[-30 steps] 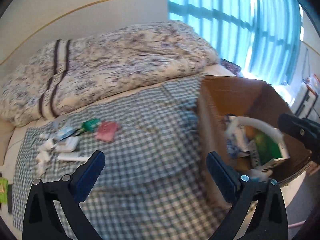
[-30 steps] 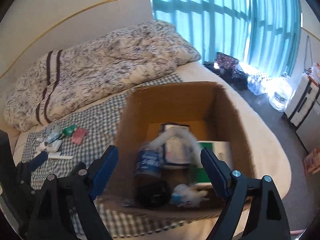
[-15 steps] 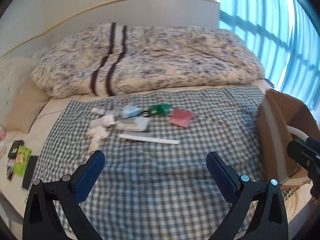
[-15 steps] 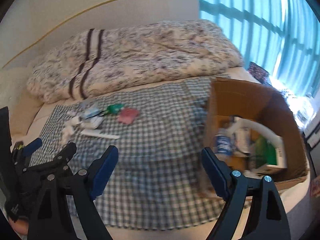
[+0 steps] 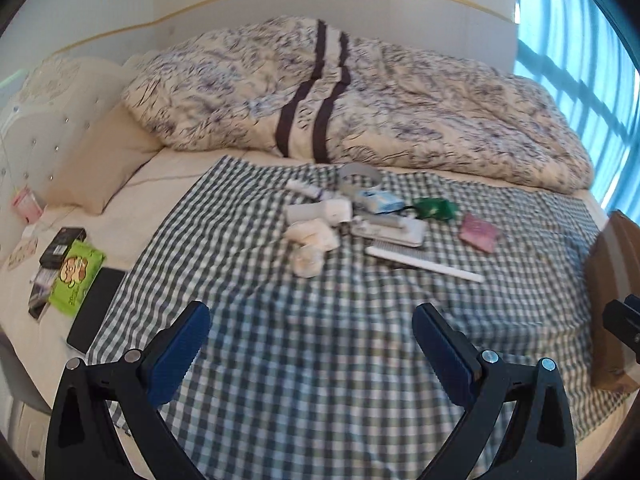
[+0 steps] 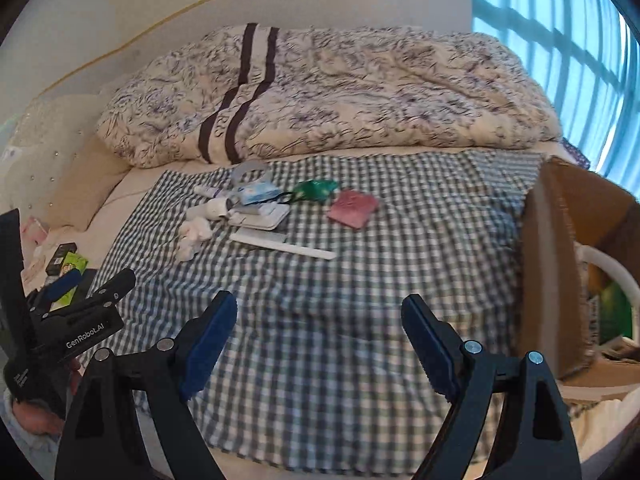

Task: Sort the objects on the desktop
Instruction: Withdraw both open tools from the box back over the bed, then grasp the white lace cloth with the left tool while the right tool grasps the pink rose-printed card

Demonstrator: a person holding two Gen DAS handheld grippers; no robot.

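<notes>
A cluster of small objects lies on the checked cloth [image 5: 320,360] on the bed: a white comb [image 5: 424,262], a pink pouch [image 5: 479,233], a green pouch [image 5: 434,208], a light blue packet [image 5: 378,200], a white flat case [image 5: 394,232], crumpled tissues [image 5: 310,246]. They also show in the right wrist view: comb [image 6: 280,242], pink pouch [image 6: 353,208], green pouch [image 6: 314,190]. My left gripper [image 5: 311,350] is open and empty, well short of them. My right gripper [image 6: 318,340] is open and empty. A cardboard box [image 6: 560,280] holding items stands at the right.
A rumpled patterned duvet [image 5: 360,92] lies behind the objects. A green packet [image 5: 76,276], a black box and a dark phone lie off the cloth at the left. A pillow [image 5: 104,168] sits at the headboard. Blue curtains hang at the right.
Both grippers have swung left, away from the cardboard box, and now face the cluster of objects on the cloth. Both stay open and empty.
</notes>
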